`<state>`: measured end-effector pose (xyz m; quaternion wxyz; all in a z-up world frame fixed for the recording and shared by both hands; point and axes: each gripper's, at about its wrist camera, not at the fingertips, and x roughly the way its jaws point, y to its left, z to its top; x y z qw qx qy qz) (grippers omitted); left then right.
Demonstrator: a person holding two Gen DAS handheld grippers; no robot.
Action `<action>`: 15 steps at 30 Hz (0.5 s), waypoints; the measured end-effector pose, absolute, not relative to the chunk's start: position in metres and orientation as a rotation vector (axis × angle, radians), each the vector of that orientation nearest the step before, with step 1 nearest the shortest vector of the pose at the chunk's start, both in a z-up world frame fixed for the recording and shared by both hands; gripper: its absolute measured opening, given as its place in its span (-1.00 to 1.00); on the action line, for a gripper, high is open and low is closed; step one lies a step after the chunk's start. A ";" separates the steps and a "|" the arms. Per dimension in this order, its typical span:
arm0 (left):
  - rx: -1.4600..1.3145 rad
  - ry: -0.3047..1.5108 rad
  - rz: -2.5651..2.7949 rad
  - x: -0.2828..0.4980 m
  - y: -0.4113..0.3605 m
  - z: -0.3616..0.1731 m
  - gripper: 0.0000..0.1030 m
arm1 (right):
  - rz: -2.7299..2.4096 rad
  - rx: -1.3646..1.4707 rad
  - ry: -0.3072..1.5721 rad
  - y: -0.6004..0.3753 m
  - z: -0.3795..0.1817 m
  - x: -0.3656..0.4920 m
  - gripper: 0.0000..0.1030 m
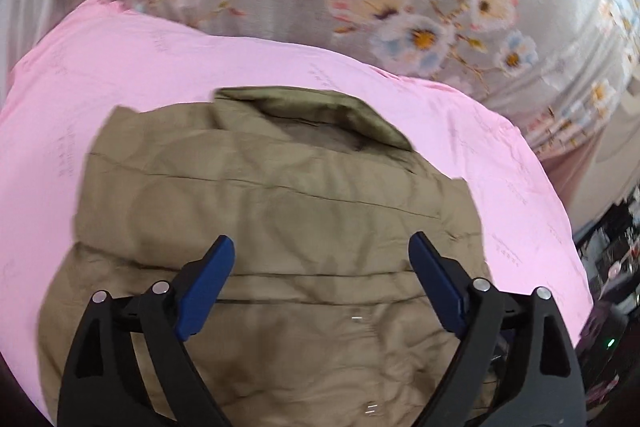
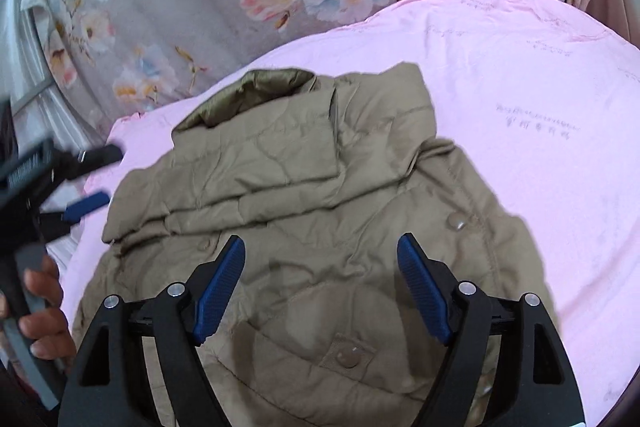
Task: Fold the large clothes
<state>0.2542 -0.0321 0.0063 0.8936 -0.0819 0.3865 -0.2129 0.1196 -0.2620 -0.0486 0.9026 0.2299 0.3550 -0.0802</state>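
Your left gripper (image 1: 322, 259) hangs with its jaws wide apart and nothing between them. The khaki quilted jacket (image 2: 312, 195) lies on the pink sheet (image 2: 520, 99), collar (image 2: 256, 95) away from you and long axis running along your reach. Your right gripper (image 2: 320, 259) hovers spread and empty over its middle, the nearer one.

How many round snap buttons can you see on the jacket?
2 for sure, both in the right wrist view: one snap on the jacket near the right edge, another snap on a small tab lower down. More may be hidden under folds.
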 end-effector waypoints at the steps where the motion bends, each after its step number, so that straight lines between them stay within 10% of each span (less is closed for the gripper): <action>1: -0.197 0.810 -0.408 0.262 -0.010 0.005 0.68 | -0.158 0.479 0.732 -0.267 -0.043 0.122 0.54; 15: -0.832 1.015 -0.313 0.330 0.141 -0.070 0.61 | -0.134 0.590 0.834 -0.303 -0.060 0.217 0.56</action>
